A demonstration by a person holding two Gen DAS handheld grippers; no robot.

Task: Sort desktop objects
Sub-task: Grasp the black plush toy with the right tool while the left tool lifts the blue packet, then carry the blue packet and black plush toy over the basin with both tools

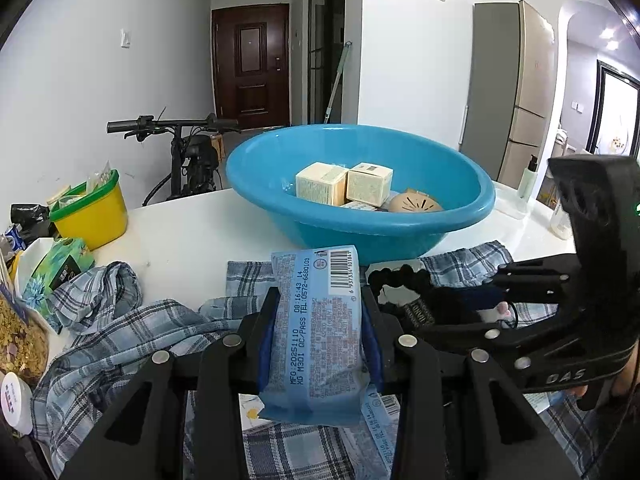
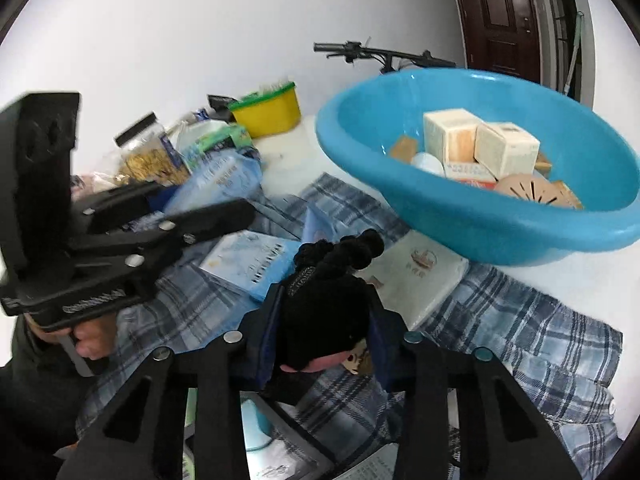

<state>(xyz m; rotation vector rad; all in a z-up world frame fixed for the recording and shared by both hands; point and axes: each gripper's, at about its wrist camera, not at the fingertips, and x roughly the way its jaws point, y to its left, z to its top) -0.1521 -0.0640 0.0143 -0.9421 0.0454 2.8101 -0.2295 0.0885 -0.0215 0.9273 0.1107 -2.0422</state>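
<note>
Left tongs are gripping a blue packet, right tongs are clamping a black doll; the basin ahead wants high, level carries.

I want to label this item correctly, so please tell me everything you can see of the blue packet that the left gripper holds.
The blue packet is a flat, soft pack in a light blue wrapper that looks like plastic film. Its visible face carries dense small print, a barcode near the far end and a printed date line. It is sealed and lies lengthwise, pointing at the blue basin. The left gripper is shut on it, one of the fingers pressing each long side, above the checked cloth.
</note>
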